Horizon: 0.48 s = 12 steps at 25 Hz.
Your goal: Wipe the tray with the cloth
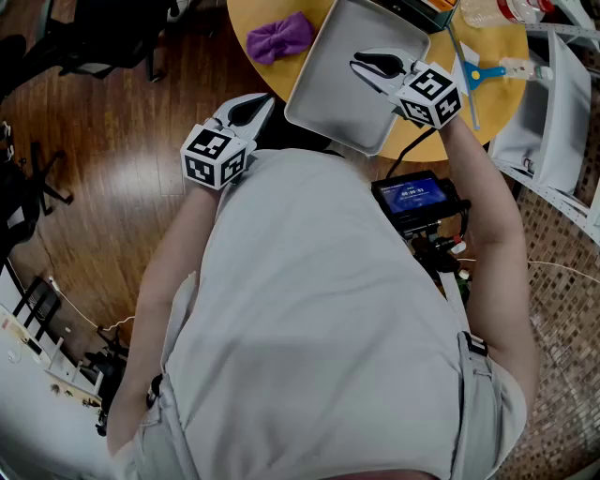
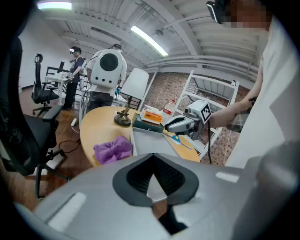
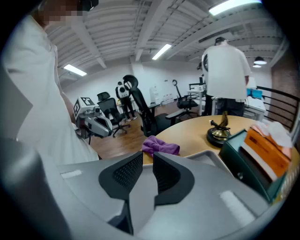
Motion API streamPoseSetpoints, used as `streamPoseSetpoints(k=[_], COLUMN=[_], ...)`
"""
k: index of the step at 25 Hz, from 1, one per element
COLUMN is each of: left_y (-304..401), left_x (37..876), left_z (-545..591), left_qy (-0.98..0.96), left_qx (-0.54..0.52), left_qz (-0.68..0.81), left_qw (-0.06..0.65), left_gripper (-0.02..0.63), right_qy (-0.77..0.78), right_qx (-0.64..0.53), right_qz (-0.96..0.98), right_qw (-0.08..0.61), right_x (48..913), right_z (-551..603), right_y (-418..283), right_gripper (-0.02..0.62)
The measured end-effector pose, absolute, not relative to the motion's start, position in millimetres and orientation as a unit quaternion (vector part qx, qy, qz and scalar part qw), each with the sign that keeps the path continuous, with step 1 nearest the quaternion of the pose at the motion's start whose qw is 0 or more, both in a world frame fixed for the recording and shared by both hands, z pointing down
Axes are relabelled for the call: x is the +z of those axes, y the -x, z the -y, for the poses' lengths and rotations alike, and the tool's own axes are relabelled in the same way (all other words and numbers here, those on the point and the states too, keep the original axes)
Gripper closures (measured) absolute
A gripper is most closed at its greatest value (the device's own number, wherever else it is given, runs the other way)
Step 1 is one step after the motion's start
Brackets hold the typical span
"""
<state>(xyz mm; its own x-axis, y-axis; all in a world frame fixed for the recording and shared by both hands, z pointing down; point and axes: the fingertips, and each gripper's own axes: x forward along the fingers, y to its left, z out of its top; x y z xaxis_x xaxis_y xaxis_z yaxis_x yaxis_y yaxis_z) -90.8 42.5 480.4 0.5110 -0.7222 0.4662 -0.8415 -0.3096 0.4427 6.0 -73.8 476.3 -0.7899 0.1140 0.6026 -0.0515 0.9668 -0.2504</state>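
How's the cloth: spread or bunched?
Bunched. The cloth sits in a crumpled purple lump with folds on the table, beside the tray.

The table (image 1: 240,15) runs off the head view's top edge, cutting off a box (image 1: 424,11) and a clear bottle (image 1: 491,11) there, both too clipped to identify. The right claw (image 1: 358,64) covers part of the tray (image 1: 337,96) — in the right gripper view its own body hides all but the tray's rim
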Motion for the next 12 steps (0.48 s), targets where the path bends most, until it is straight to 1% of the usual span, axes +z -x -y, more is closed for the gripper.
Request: streamPoseSetpoints(k=[6,9,12], left_y=[106.7,148.8,199.7], left_x=[467.7,430.3,372.9], left_z=[-64.1,-82.5,-100.4], left_qy=[-0.799,-0.787,-0.779], left_qx=[0.082,0.061,0.028], left_qz=[0.506,0.524,0.529], left_qw=[0.314,0.321,0.334], left_gripper=[0.606,0.606,0.606], right_qy=[0.084,0.122,0.142], right_qx=[0.022,-0.031,-0.089], right_qz=[0.909,0.875,0.819], right_qw=[0.408,0.468,0.548], right_x=[499.4,488.0,454.3], right_z=[63.2,53.0,48.8], right_y=[43.9,104.5,170.6], right_gripper=[0.498,0.456,0.452])
